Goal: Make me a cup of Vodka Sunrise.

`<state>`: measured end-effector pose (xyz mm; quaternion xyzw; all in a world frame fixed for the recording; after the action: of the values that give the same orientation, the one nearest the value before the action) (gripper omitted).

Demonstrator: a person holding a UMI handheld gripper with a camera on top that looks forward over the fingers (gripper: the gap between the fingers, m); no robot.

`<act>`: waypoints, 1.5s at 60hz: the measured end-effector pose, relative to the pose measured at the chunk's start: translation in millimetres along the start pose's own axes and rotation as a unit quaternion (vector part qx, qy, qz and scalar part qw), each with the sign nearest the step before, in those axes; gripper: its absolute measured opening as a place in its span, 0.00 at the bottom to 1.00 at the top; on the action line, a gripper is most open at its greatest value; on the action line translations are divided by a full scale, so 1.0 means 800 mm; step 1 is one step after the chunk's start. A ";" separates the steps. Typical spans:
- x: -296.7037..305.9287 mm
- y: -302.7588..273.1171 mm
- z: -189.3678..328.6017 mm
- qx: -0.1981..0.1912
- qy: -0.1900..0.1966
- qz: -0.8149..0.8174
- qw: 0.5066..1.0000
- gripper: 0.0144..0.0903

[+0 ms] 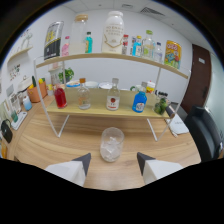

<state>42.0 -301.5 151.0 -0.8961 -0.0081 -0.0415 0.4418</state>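
- The tool [114,161] is empty, its two fingers spread apart with bare tabletop [60,145] showing between the tips.
- A clear glass [111,144] stands upright on the tabletop just ahead of the fingers, roughly in line with the gap between them and not touched by either.
- The glass appears to hold ice cubes and no coloured liquid, so the drink looks barely begun: ice in, nothing poured.
- On the lower shelf [100,111] of a white rack beyond the glass stand the likely ingredients: a bottle of red liquid [60,95], a clear bottle with an orange cap [83,95], a clear bottle with a red label [113,96] and a blue bottle [140,101].
- All four stand upright and well apart from the glass; whether their caps are loosened I cannot tell.
- The upper shelf [150,61] carries more bottles and packets, too small to name.
- Still to do, by my judgement: fetch the vodka, likely one of the clear bottles, pour it, add orange juice, then the red syrup.
- No orange juice can be picked out for certain.
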 end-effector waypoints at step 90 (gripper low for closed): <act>-0.226 -0.199 0.148 0.167 -0.029 0.015 0.985 0.28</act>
<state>-138.1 -107.2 190.4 -0.8106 -0.0141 -0.0072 0.5854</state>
